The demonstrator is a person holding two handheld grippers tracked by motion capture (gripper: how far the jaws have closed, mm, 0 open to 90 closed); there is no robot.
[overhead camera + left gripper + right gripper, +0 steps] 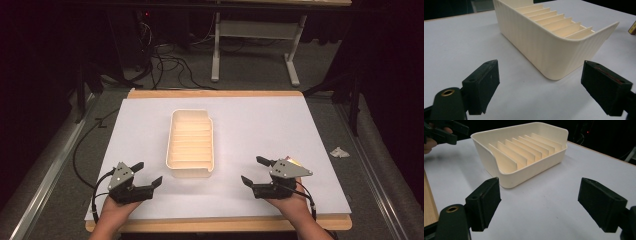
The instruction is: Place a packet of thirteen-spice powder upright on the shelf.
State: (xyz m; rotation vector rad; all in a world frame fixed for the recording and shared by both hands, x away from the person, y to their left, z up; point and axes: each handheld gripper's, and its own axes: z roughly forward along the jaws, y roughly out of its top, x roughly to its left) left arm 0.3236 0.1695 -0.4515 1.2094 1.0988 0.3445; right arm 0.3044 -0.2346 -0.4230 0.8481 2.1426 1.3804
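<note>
Matt cream plastic tray (pixel 190 142), ribbed walls

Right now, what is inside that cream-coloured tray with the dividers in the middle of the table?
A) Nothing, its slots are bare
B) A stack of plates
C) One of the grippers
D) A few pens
A: the tray shows bare slots between its dividers in all three views, and the left gripper and right gripper both sit open outside it, near the table's front edge.

Yellow object (pixel 633 28) cut off, unidentifiable.
</note>
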